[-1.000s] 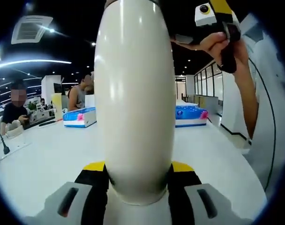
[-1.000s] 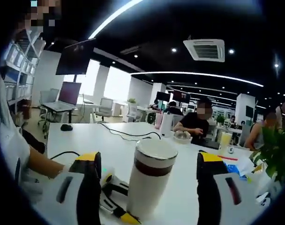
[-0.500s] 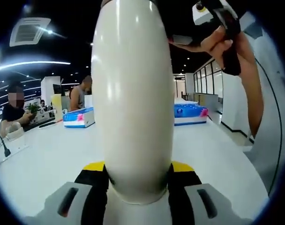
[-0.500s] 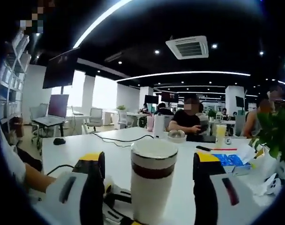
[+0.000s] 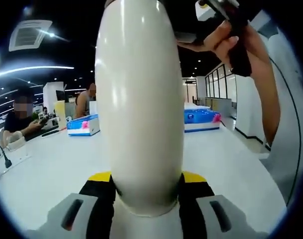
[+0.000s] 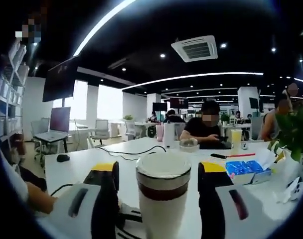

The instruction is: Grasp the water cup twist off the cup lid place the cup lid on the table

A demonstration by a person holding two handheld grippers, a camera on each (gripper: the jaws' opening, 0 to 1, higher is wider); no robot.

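1. Two grippers were seen on one water cup (image 5: 139,104); its cream body was pinched low down between the jaws of the left gripper (image 5: 146,191), which were pressed against it on either side.
2. The cup was held upright above the white table (image 5: 52,169) — its long axis ran straight up along the left gripper view, away from those jaws.
3. In the right gripper view the same cup was seen from near its top; the cup lid (image 6: 163,172), a pale cap above a dark brown band, lay between the jaws of the right gripper (image 6: 158,181).
4. The right jaws were spread, standing just beside the lid on each side; contact with it could not be made out, so no grip on the lid was judged to be made.
5. The right gripper was the one placed at the lid; the hand (image 5: 231,42) holding it was seen high in the left gripper view, above and to one side of the cup.
6. The lid was judged to be still on; for the coming move the right jaws would have to be closed on the lid and turned about the cup's upright axis, the body being held fast below — a loose lower hold might let the cup spin.
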